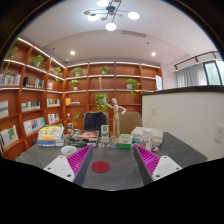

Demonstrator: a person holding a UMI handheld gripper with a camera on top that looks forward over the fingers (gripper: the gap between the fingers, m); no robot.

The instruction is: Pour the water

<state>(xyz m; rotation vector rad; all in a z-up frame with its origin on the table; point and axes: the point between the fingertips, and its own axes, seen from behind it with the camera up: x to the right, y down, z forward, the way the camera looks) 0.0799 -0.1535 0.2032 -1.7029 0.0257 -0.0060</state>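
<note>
The tool (pixel 110 163) is spread wide, holding nothing, its magenta-padded fingers (pixel 148 160) above the grey worktop (pixel 115 175) and a flat red round disc (pixel 100 166). Far beyond them, small clear cups or bottles (pixel 143 137) stand clustered; probably light, slippery, best gripped mid-body. Wooden bookshelves (pixel 30 95) line the left wall.

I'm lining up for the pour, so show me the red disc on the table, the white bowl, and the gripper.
red disc (pixel 101 166), gripper view, its middle.
white bowl (pixel 69 150), gripper view, its rim.
gripper (pixel 107 163), gripper view, midway between its open fingertips.
</note>
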